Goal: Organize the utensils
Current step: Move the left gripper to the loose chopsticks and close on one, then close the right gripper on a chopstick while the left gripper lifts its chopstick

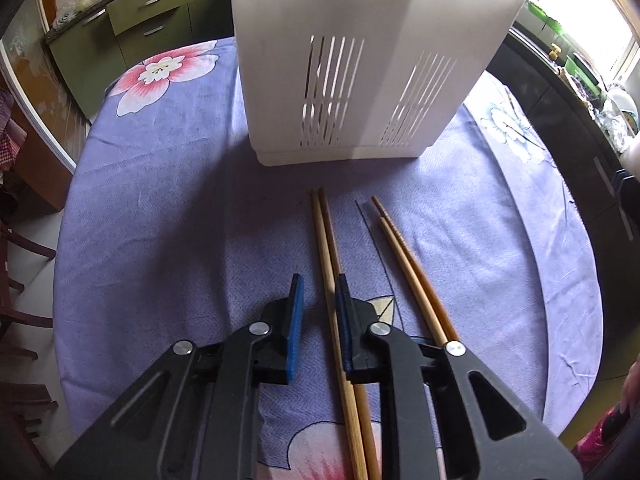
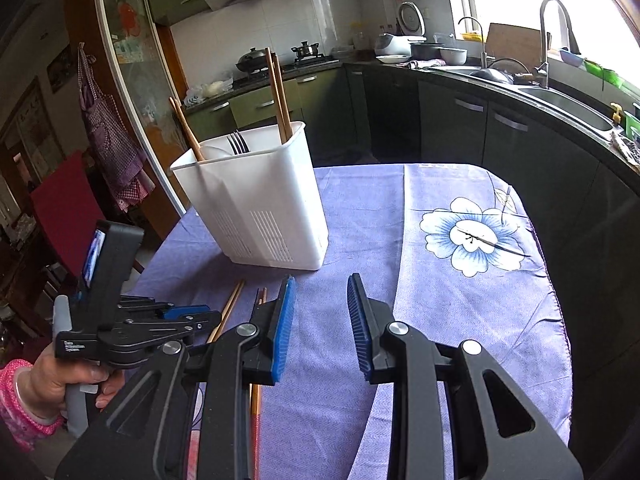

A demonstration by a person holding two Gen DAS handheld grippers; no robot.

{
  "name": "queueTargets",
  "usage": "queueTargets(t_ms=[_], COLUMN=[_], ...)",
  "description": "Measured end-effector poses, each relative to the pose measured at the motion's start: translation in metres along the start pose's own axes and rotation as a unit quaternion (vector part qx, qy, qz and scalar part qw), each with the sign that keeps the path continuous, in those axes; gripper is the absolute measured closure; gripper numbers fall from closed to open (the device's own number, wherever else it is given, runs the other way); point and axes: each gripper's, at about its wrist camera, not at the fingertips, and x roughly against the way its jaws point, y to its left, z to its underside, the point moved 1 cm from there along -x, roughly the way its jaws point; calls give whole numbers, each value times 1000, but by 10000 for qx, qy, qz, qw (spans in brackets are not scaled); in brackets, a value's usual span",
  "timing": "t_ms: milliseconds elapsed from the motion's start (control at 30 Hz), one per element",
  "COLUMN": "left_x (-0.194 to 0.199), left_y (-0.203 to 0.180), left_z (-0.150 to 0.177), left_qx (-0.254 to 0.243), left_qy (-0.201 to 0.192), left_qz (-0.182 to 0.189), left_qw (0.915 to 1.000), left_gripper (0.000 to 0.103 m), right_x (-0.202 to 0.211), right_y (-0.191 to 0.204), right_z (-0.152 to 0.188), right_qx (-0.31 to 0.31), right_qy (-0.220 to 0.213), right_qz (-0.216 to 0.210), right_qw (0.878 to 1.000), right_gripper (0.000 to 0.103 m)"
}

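**Left gripper straddling light chopstick pair, right gripper idle & apart**

Left gripper (image 1: pixel 318 300) is low over the surface (image 1: pixel 160 220), which has a purple floral cloth on it. Its blue pads are apart w/ a pair of light chopsticks (image 1: pixel 326 248) running between them; the pair lies close along the right-hand pad, can't tell if it touches. Not clamped – clear gap on the left-hand pad side. The pair lies flat on the cloth, tips toward the white utensil holder (image 1: pixel 352 80).

A 2nd, darker chopstick pair (image 1: pixel 404 256) lies just beside the first, to its right, also flat, angled slightly outward; its near end passes under the gripper's right linkage.

The holder stands upright further back on the surface, slotted vents low on its walls. In the right wrist view the holder (image 2: pixel 256 200) already has things in it: two chopsticks (image 2: pixel 278 92) upright in the far corner, one chopstick (image 2: pixel 186 128) leaning at the left end, and a dark fork (image 2: pixel 239 143) w/ tines up in the middle. Can't tell the inner compartments apart.

Right gripper (image 2: pixel 322 320) sits off to the right over bare cloth, fingers apart, nothing between them. The same view shows the left gripper (image 2: pixel 192 316) from the side, held by the person's hand (image 2: pixel 52 384) w/ a pink sleeve, and the tips of the chopsticks on the cloth near the holder's base
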Motion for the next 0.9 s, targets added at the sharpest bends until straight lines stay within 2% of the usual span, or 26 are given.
queueTargets(t_ms=[67, 333, 400, 533, 700, 900], left_x=[-1, -6, -6, -3, 21, 72], left_y=[0, -5, -4, 3, 20, 31], left_z=[-1, -4, -5, -3, 0, 8], left_qx=[-34, -130, -145, -119, 82, 42], left_qy=[13, 94, 89, 59, -361, -1186], left_qz=[-70, -170, -232, -141, -53, -195], left_qw=[10000, 9997, 9996, 9998, 9993, 9927], left_gripper=[88, 88, 94, 97, 97, 97], right_x=[1, -1, -6, -22, -54, -89], right_y=[-2, 1, 4, 12, 25, 45], right_z=[-1, 0, 2, 9, 21, 37], right_qx=[-38, 19, 100, 290, 697, 1185], right_qy=[-21, 23, 103, 343, 726, 979], right_qz=[-19, -72, -54, -31, -123, -48], right_qw=[10000, 10000, 9999, 9990, 9948, 9881], right_gripper=[70, 70, 70, 68, 68, 68])
